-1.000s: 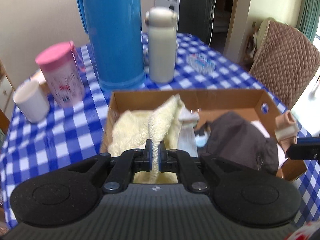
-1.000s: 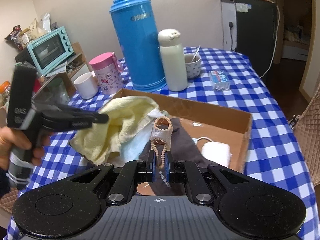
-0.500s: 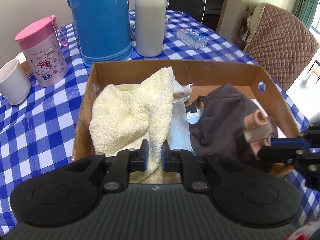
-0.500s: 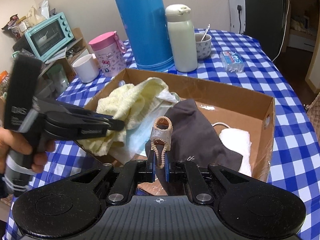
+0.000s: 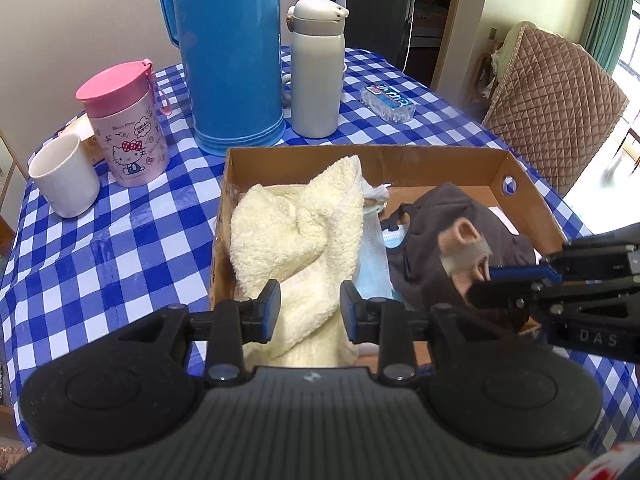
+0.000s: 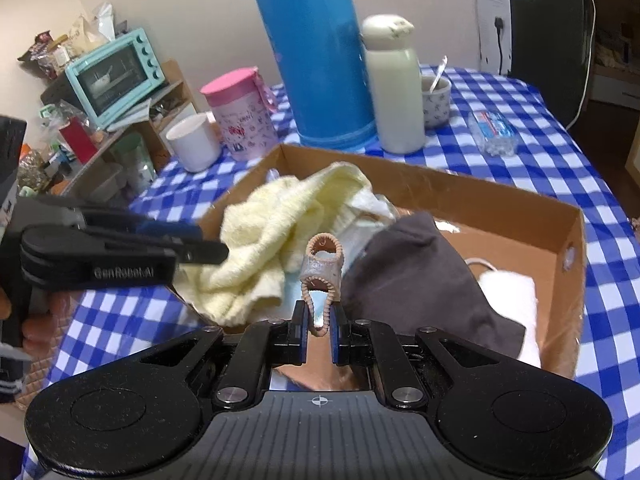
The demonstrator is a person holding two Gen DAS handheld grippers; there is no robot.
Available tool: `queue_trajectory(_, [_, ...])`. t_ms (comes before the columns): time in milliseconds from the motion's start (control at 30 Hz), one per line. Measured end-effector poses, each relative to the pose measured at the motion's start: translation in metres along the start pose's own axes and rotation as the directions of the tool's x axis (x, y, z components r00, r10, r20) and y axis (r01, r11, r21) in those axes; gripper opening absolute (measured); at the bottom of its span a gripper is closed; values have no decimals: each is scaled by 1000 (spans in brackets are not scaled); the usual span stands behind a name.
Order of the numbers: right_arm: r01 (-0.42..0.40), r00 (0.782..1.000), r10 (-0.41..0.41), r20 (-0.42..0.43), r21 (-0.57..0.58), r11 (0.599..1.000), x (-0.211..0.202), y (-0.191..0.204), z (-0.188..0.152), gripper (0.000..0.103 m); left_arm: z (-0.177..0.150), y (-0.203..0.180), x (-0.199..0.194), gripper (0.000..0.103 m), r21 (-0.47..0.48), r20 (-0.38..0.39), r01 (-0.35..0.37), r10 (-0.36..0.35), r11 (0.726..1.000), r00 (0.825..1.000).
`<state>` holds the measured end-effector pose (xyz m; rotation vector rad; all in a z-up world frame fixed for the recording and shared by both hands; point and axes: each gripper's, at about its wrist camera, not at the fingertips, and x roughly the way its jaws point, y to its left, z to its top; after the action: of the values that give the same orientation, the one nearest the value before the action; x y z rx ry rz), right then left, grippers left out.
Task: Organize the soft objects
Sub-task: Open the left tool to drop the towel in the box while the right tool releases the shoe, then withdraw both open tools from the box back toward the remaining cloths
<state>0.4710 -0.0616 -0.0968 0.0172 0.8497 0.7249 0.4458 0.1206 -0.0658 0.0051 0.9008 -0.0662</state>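
A cardboard box (image 5: 360, 152) (image 6: 440, 192) on the checked table holds a yellow towel (image 5: 296, 232) (image 6: 272, 220), a blue face mask (image 5: 372, 264), a dark grey cloth (image 5: 440, 240) (image 6: 400, 272) and a white cloth (image 6: 508, 292). My left gripper (image 5: 310, 312) (image 6: 216, 248) is at the box's near left edge. Its jaws are opening, and the towel's lower end lies loose between them. My right gripper (image 6: 320, 324) (image 5: 480, 284) is shut on a small beige knitted sock piece (image 6: 322, 264) (image 5: 464, 248), held over the dark cloth.
Behind the box stand a tall blue thermos (image 5: 228, 52), a white bottle (image 5: 316, 72), a pink-lidded cup (image 5: 128, 128) and a white mug (image 5: 64, 176). A tissue pack (image 5: 388, 102) lies far right. A quilted chair (image 5: 556, 100) is beside the table, and a teal oven (image 6: 116, 76) sits on a shelf.
The left jaws have spread and released the yellow towel, which has settled into the box. The right gripper has sunk a little toward the box with the beige piece still in it.
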Motion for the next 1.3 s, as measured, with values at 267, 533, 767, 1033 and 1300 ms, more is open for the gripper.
queue_trajectory(267, [26,1000,-26,4,-21,999,3,4,-3,49,-7,0,-6,34,3,-2,-1,1,1000,1000])
queue_trajectory(533, [45,999,-45,-16,-5,999,-8,-2,-9,50,-11,-1,-15,37,7,1,-9,9,1000,1000])
queue_trajectory(767, [64,998,-63,-13,20,998,-23,-3,-12,52,-14,-5,-26,41,9,10,-9,9,1000,1000])
queue_trajectory(1033, [75,997,-75,4,46,996,-47,0,-18,54,-22,-14,-48,42,1,23,-2,2,1000,1000])
queue_trajectory(1300, [70,997,-72,34,60,996,-73,7,-26,56,-32,-27,-76,44,-2,43,2,-2,1000,999])
